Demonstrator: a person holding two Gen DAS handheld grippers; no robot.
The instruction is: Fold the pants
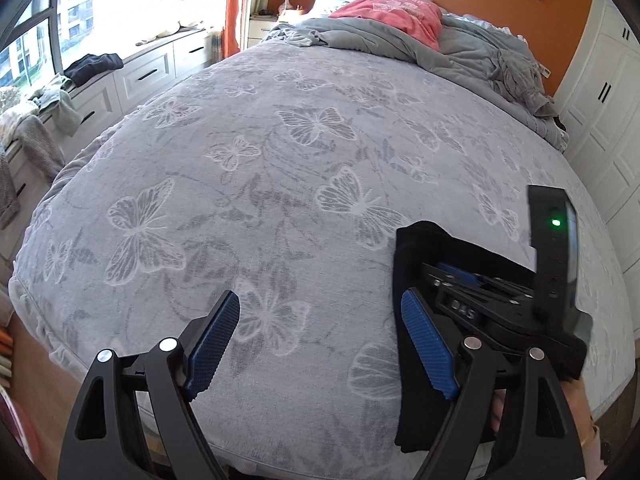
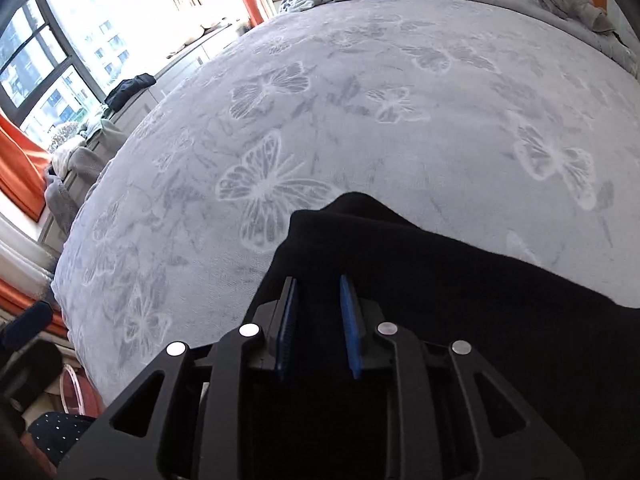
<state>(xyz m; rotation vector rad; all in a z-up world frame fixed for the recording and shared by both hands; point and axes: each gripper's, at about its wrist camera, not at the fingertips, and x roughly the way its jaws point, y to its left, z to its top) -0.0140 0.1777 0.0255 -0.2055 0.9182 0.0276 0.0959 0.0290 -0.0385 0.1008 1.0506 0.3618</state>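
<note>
Lying bunched: black pants point(image 2: 460, 280) | left hand-held gripper point(image 1: 320, 344) gaping | right hand-held gripper point(image 2: 318, 304) state unclear

1. The grey butterfly-patterned plush bedspread point(image 1: 248, 184) is covering the bed and filling the middle of both views.
2. The black folded pants point(image 2: 460, 272) are lying on the bedspread at its near edge, toward the right.
3. The right gripper point(image 2: 318, 308) is sitting over the pants, with cloth between its narrow jaws.
4. The left gripper point(image 1: 320, 344) is hanging above the bare bedspread, just left of the pants, its jaws standing wide apart.
5. The rumpled grey quilt point(image 1: 460, 52) is lying at the far end of the bed, with the pink pillow point(image 1: 392, 16) resting on it.
6. The white drawer bench point(image 1: 140, 72) is running along the window, left of the bed, with the dark bundled garment point(image 1: 94, 66) lying on top.
7. The white panelled wardrobe point(image 1: 600, 120) is standing to the right of the bed.
</note>
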